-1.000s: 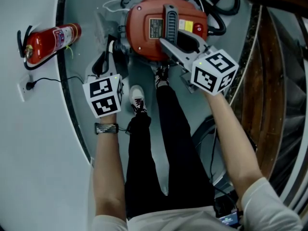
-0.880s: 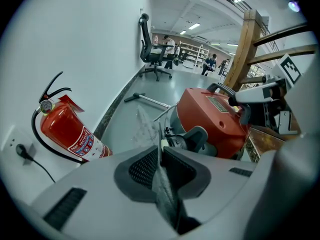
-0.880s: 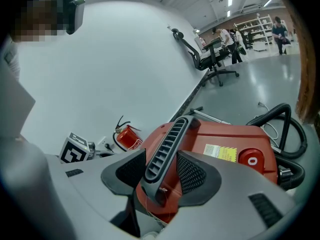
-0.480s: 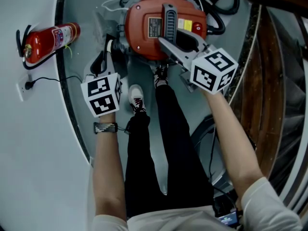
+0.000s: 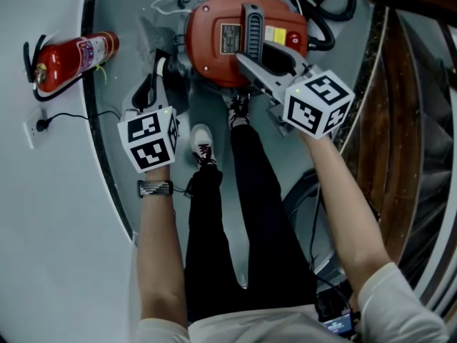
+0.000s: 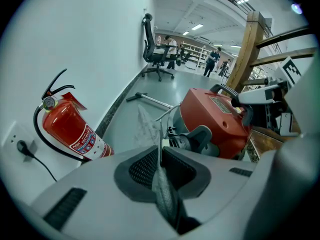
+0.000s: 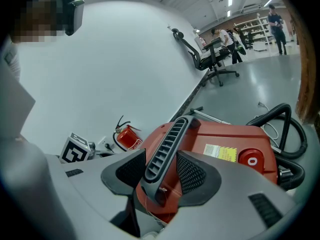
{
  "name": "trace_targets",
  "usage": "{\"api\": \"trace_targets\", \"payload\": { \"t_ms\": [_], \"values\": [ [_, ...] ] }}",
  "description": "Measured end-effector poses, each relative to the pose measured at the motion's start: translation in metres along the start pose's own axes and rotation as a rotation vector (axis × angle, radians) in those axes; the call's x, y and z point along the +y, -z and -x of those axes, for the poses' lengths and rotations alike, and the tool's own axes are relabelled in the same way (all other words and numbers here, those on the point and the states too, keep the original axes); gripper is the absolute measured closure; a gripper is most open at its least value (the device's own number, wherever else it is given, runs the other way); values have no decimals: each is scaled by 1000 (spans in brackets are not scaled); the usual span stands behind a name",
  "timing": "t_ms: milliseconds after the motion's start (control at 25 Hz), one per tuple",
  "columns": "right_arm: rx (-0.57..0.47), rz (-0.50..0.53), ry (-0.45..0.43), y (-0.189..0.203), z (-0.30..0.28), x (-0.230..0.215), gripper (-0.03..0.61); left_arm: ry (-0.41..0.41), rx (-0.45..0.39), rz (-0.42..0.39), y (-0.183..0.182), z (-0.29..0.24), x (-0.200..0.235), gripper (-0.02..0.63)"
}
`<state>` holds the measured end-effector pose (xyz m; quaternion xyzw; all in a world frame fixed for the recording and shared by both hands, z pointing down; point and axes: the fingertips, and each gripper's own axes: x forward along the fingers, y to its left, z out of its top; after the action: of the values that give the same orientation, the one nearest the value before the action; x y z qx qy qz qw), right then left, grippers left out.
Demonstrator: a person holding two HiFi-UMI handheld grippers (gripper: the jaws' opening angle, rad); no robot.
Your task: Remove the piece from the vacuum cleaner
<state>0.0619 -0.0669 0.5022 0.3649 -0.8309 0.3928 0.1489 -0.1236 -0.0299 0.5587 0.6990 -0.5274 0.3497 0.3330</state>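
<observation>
At the far left of the head view, a plug sits in a wall socket [image 5: 39, 128], and at about 1 o'clock from it a red fire extinguisher [image 5: 71, 59] lies against the foot of the white wall. The left gripper [image 6: 161, 151] is next, at about 8 o'clock from the vacuum cleaner [image 5: 214, 56]. It points steeply down at the grey floor [image 5: 214, 113] with its marker cube facing up. Its jaws are clenched on a thin translucent strip [image 6: 146, 126], pinched edge-on between the dark pads. From there the strip runs toward 12 o'clock and the grey fittings on the near side of the vacuum cleaner. Whether the strip is fixed to the machine cannot be told. A banded strap [image 5: 156, 189] circles the left wrist. Between the two forearms, the person's legs in black trousers [image 5: 243, 213] reach down to two laced shoes [image 5: 203, 145], which stand just beside the machine. The vacuum cleaner stands on the floor at 12 o'clock in the head view. It has a round red body with a white label, a yellow label [image 5: 275, 36] and a red button [image 5: 295, 41] on its top. A dark ribbed handle [image 7: 167, 151] runs across the lid. The right gripper [image 7: 162, 171] comes in from about 4 o'clock and is closed around the near end of that handle, one textured pad on each side. A black hose [image 5: 335, 13] loops off the machine toward 2 o'clock. Wooden railing [image 5: 400, 120] fills the right edge.
</observation>
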Motion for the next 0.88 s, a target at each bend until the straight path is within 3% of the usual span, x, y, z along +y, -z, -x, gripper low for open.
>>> {"api": "trace_targets", "payload": {
  "t_ms": [880],
  "values": [
    [-6,7,7,-1,0,0,379,2,-1,4,0,0,2,577]
  ]
}}
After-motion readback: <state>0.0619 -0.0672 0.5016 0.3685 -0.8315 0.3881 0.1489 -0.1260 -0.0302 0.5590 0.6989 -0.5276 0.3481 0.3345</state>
